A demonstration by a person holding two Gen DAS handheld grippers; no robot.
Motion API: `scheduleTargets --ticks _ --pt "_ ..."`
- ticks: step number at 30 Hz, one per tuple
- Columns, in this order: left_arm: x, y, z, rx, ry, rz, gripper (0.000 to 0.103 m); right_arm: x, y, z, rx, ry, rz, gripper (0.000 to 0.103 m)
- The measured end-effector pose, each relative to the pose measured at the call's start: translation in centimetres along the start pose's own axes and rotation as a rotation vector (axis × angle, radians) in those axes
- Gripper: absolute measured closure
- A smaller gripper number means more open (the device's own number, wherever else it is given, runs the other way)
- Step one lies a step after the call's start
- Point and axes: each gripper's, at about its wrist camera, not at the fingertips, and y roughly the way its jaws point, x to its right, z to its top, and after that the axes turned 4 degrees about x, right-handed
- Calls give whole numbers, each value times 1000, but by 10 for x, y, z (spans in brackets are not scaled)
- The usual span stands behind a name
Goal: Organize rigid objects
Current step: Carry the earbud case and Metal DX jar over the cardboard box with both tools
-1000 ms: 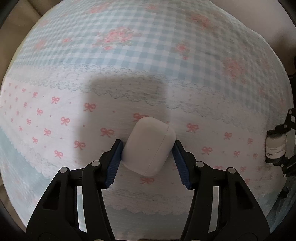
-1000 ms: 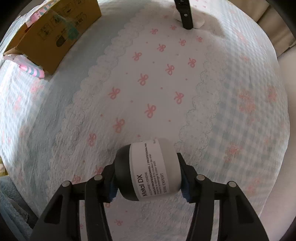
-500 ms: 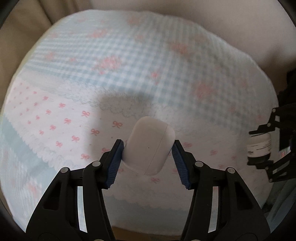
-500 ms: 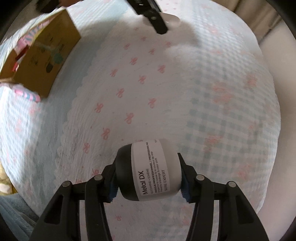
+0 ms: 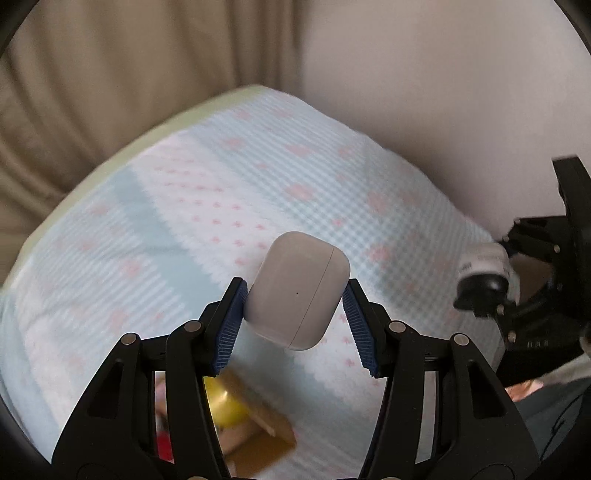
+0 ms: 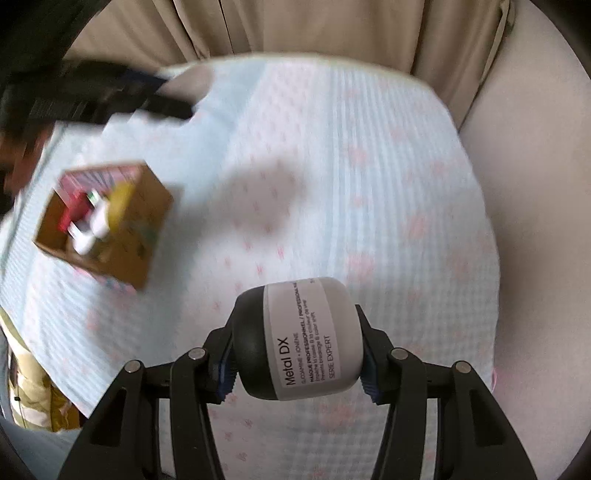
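My left gripper (image 5: 295, 310) is shut on a white earbud case (image 5: 297, 290), held high above the bed. My right gripper (image 6: 297, 354) is shut on a small grey jar with a black lid and a white "Metal DX" label (image 6: 299, 338), also lifted off the bed. In the left wrist view the right gripper (image 5: 491, 284) with the jar (image 5: 484, 264) shows at the right edge. In the right wrist view the left gripper (image 6: 122, 92) is a dark blur at the upper left. A cardboard box (image 6: 144, 236) with several items inside stands on the bed at the left.
The bed carries a pale blue and white quilt with pink bows (image 6: 332, 166). Beige curtains (image 6: 314, 26) hang behind it and a plain wall (image 6: 535, 147) lies to the right. The box (image 5: 266, 439) with a yellow object (image 5: 225, 406) shows below my left fingers.
Both grippers have risen well above the bed with their objects still held. The views have swung so that curtains and wall show, and the box now appears under the left gripper.
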Motion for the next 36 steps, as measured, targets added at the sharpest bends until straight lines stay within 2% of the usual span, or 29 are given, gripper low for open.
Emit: scheduleTargets --ticks 3,9,15,19,28,36 --pt "-9 -37 -22 19 -69 61 52 -16 -29 26 63 -6 53 54" --pt "-35 -95 -79 32 -220 146 52 -62 -58 64 135 -13 175 54" --pt "-73 -132 -138 36 -327 189 52 -126 -59 80 123 10 240 54" --pt "-99 -147 -171 19 -339 199 52 -165 -51 81 99 46 260 54" --pt "-164 -132 -237 -66 -307 163 52 -242 -12 79 28 189 206 54" --pt "-207 -88 -273 -140 -318 144 52 -275 45 72 -60 282 170 54"
